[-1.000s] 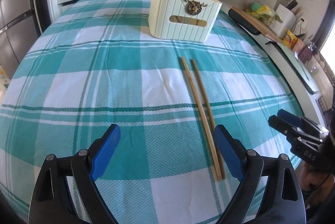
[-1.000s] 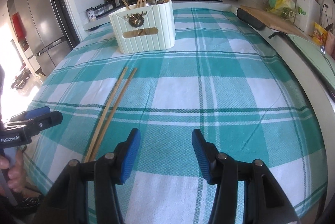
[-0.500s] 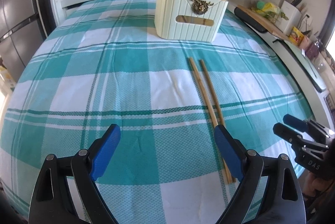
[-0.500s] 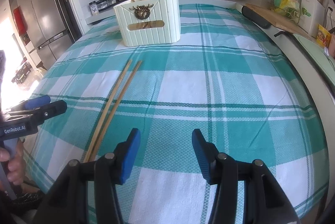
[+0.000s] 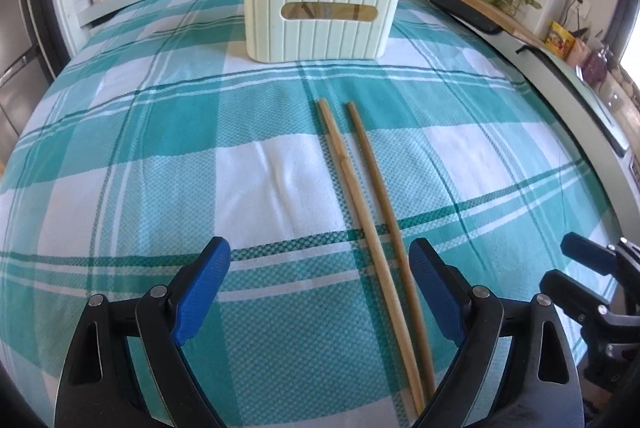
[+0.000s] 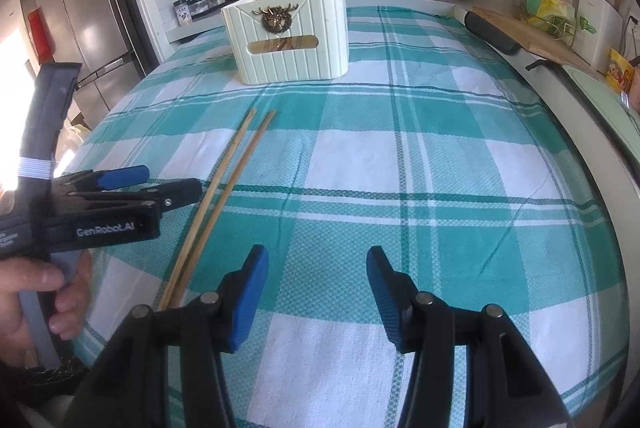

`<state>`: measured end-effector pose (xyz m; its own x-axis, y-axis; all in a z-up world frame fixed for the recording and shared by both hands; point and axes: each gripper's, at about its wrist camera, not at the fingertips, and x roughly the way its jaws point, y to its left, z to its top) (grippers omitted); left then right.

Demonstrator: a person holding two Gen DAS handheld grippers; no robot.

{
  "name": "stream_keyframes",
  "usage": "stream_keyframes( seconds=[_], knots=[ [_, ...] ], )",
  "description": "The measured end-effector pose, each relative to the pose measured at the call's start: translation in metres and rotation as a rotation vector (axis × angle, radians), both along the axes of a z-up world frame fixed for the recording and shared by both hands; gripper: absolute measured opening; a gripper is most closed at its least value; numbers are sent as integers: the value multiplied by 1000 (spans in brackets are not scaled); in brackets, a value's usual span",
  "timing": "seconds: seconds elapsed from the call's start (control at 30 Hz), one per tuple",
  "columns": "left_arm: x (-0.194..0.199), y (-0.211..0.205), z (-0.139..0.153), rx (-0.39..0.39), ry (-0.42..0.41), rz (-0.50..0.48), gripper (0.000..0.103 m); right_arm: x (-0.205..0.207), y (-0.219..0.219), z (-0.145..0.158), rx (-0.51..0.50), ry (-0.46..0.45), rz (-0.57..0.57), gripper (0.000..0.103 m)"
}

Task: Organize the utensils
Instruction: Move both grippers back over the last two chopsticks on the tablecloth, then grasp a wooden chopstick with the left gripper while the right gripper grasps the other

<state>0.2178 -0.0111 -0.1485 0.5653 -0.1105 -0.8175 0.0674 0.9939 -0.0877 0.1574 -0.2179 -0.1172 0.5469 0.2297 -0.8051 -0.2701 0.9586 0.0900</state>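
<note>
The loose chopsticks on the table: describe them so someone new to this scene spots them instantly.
Start at the cream ribbed utensil holder with the brass stag emblem, standing at the far end of the teal plaid tablecloth. In front of it, a pair of chopsticks lies flat on the cloth, running toward the left gripper. Every other chopstick stands upright inside the holder.
</note>
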Motion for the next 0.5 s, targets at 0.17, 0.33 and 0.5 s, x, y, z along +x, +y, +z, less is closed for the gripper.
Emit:
stream_keyframes(
  seconds=[0.17,0.33,0.5],
  knots=[
    [4,-2,-11,78,0,12,93,1,-2,-2,-3,6,-6,52],
    [3,13,-10,64,-3,47,94,7,7,-5,-4,22,30,52],
    [1,34,-10,37,-7,92,94,24,41,-10,34,38,141,52]
  ],
)
